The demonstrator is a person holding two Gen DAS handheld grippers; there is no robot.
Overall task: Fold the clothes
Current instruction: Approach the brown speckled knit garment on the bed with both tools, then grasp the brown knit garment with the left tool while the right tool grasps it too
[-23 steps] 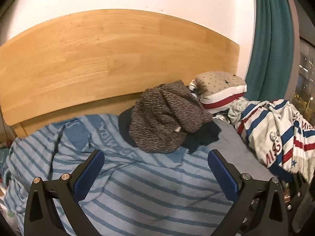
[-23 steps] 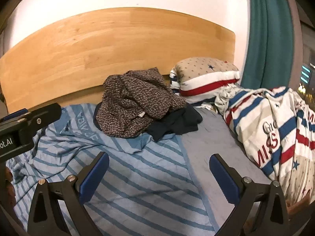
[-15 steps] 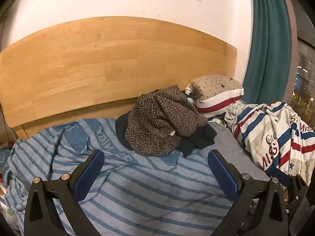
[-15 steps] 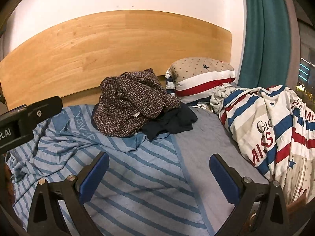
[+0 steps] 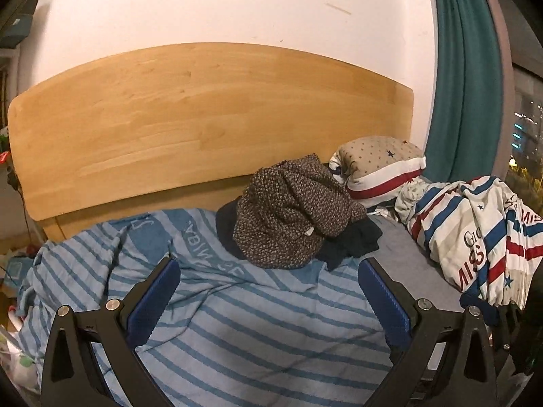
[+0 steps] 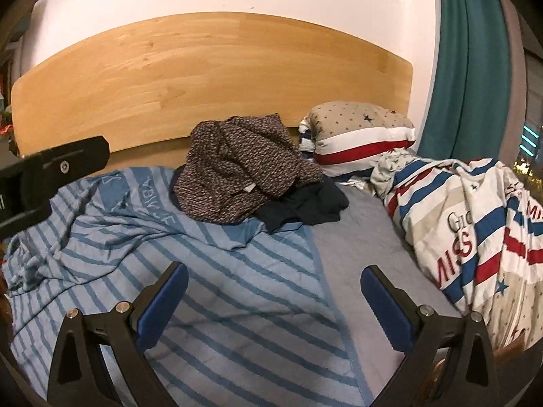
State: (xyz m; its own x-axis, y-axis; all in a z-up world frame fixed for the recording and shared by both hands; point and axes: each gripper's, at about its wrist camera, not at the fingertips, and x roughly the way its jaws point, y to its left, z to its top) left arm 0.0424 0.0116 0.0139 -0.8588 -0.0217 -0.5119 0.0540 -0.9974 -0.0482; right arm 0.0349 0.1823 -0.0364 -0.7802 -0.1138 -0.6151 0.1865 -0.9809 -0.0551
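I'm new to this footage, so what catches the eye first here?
A crumpled brown speckled garment heaped over dark clothing near the wooden headboard. A red, white and blue striped duvet lies bunched at the right. Both open grippers, left and right, hold nothing.

A brown speckled top [image 5: 292, 213] [image 6: 241, 176] lies crumpled in a heap against the headboard [image 5: 203, 115] [image 6: 210, 78], a small white tag showing. A dark navy garment [image 5: 353, 240] [image 6: 305, 203] lies bunched partly under it, on the side farther from the headboard.
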